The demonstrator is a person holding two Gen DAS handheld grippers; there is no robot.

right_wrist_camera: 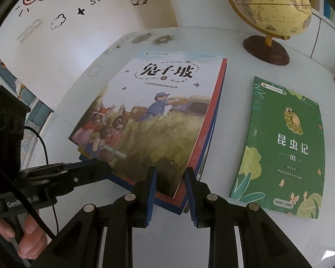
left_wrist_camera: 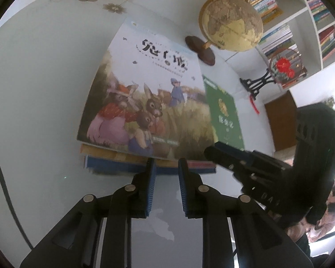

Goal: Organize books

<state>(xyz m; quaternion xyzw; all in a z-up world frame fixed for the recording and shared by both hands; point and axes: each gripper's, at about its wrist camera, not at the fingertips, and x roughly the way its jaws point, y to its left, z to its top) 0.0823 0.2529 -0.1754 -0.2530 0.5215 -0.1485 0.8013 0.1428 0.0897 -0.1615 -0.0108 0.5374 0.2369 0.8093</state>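
Rabbit-cover picture book [right_wrist_camera: 149, 109] tops small stack, frame centre, on white table [right_wrist_camera: 230, 71]. Your right gripper [right_wrist_camera: 170, 185] clenched on stack's near corner — squaring edges, likely. Your left gripper [left_wrist_camera: 166, 174] — narrow gap, grasping nothing. Green insect book [right_wrist_camera: 283, 147] lies apart at right, unstacked.

White bookshelf [left_wrist_camera: 306, 20] behind a glossy white table [left_wrist_camera: 33, 84]; doodled wall [right_wrist_camera: 78, 11], perhaps stickers.
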